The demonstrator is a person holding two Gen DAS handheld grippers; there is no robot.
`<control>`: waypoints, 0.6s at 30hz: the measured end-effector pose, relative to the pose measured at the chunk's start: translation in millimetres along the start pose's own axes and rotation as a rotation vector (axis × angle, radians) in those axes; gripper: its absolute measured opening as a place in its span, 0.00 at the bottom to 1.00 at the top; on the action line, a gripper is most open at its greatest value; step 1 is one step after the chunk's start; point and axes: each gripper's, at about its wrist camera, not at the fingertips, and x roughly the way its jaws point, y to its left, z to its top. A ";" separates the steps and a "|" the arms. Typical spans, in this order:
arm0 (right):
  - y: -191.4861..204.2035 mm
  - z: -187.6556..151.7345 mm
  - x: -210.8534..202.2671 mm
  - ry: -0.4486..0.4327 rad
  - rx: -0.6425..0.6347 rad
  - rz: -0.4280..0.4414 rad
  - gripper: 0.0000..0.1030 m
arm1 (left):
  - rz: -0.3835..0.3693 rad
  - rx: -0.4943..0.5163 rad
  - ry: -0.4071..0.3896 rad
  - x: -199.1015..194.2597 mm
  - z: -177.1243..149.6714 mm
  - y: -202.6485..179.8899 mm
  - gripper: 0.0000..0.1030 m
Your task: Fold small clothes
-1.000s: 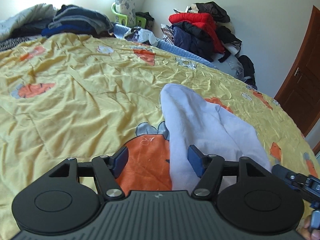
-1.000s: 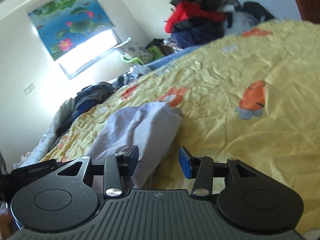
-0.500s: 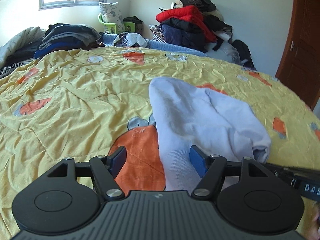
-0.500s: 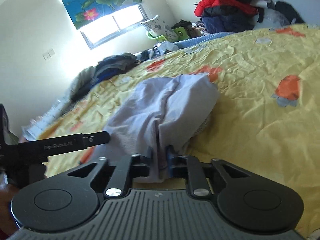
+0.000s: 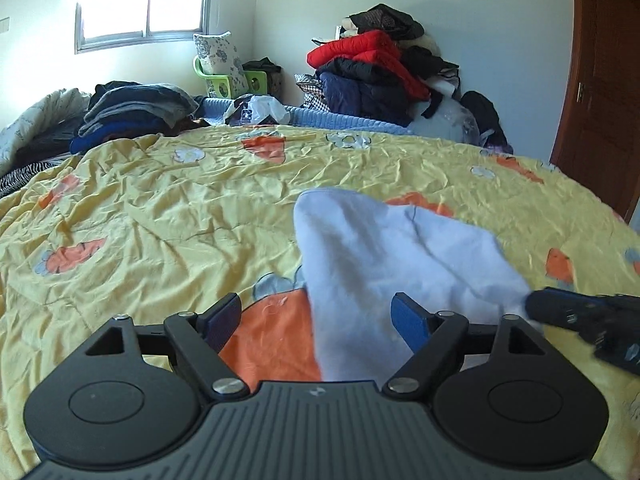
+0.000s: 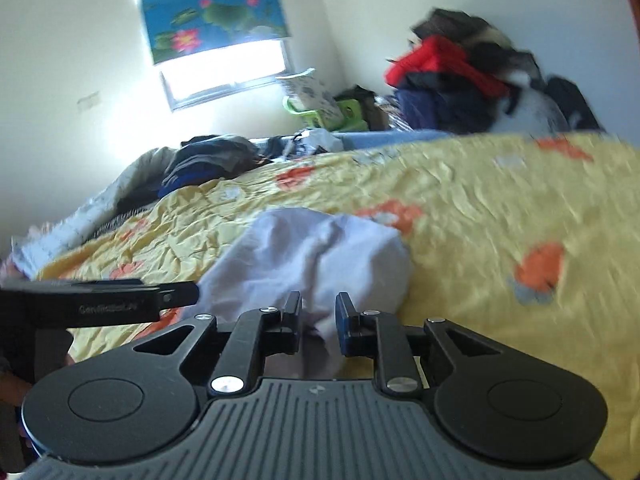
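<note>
A pale blue garment (image 5: 400, 248) lies bunched on the yellow bedspread (image 5: 160, 220). My left gripper (image 5: 316, 312) hovers over its near edge. Its jaws are opening and stand wide, with cloth lying between them, untouched by the blue pads (image 5: 408, 314). The right gripper (image 5: 580, 312) pokes in from the right at the garment's corner. In the blurred right wrist view the garment (image 6: 320, 240) sits just ahead. My right gripper (image 6: 319, 312) has a narrow gap and its jaws are opening, a fold of cloth loose between them. The left gripper (image 6: 100, 300) reaches in from the left.
Folded dark clothes (image 5: 132, 108) are stacked at the bed's far left. A heap of red and dark jackets (image 5: 368, 60) stands against the back wall. A green stool with a pillow (image 5: 224, 76) is under the window, and a brown door (image 5: 600, 100) is at the right.
The right jaws closed on the garment's edge half a second ago and have now parted. The left jaws spread wider. Both views rolled, and the garment got pulled into a bunch.
</note>
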 end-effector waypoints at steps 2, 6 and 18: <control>13.7 2.8 14.8 0.030 -0.061 0.029 0.24 | -0.007 0.011 0.008 5.5 -2.5 -6.9 0.80; 10.6 -8.1 46.9 0.127 -0.068 -0.040 0.23 | 0.041 0.046 0.089 24.2 -17.3 -13.8 0.80; 15.6 -22.4 26.5 0.156 -0.089 -0.079 0.31 | 0.046 0.013 0.086 16.0 -26.8 -13.2 0.80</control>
